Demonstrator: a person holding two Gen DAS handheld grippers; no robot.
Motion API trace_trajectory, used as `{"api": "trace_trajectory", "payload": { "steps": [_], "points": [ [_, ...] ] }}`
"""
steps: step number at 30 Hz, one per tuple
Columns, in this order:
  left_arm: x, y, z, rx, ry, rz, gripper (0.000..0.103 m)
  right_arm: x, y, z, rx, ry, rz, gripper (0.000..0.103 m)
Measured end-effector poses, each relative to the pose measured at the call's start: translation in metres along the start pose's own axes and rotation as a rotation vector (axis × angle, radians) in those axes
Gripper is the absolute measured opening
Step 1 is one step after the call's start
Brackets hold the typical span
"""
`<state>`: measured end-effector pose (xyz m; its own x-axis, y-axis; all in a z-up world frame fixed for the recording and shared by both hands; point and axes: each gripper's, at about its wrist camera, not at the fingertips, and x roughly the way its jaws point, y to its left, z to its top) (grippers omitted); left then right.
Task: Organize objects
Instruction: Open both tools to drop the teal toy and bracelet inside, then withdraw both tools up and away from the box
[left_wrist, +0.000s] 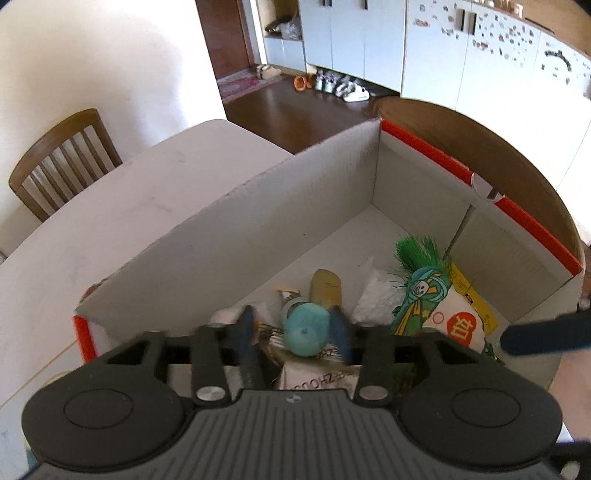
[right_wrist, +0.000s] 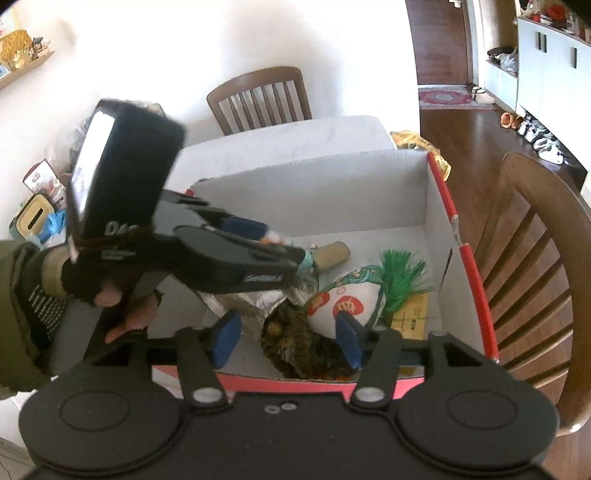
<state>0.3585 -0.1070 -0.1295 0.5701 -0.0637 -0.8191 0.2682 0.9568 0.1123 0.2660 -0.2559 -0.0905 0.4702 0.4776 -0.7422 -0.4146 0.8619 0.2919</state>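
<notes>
Left gripper (left_wrist: 295, 332) jaws apart, teal ball (left_wrist: 307, 334) loose between them at 6 o'clock in the box (left_wrist: 258, 206). Right gripper (right_wrist: 286, 338) jaws apart over the box's near edge, clamping nothing; white pouch (right_wrist: 341, 302) at 12 o'clock just beyond it.

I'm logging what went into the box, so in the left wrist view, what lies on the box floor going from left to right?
Round teal fuzzy ball → white crinkled plastic bag → green-tufted teal plush toy → white packet with red circle, all inside the white cardboard box with red rim.
</notes>
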Motion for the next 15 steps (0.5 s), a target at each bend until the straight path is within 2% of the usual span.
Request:
{"api": "trace_trajectory", "payload": {
  "steps": [1,6,15],
  "points": [
    [-0.002,0.003,0.0,-0.005,-0.013,-0.001,0.061,-0.001,0.001,0.0,0.005,-0.004,-0.003,0.059],
    [-0.021,0.012,-0.004,-0.019,-0.057,-0.016,0.062,-0.007,0.006,0.0,0.024,-0.032,-0.019,0.062],
    [-0.066,0.04,-0.023,-0.082,-0.147,-0.046,0.075,-0.021,0.025,-0.002,0.052,-0.096,-0.034,0.073]
  ]
}}
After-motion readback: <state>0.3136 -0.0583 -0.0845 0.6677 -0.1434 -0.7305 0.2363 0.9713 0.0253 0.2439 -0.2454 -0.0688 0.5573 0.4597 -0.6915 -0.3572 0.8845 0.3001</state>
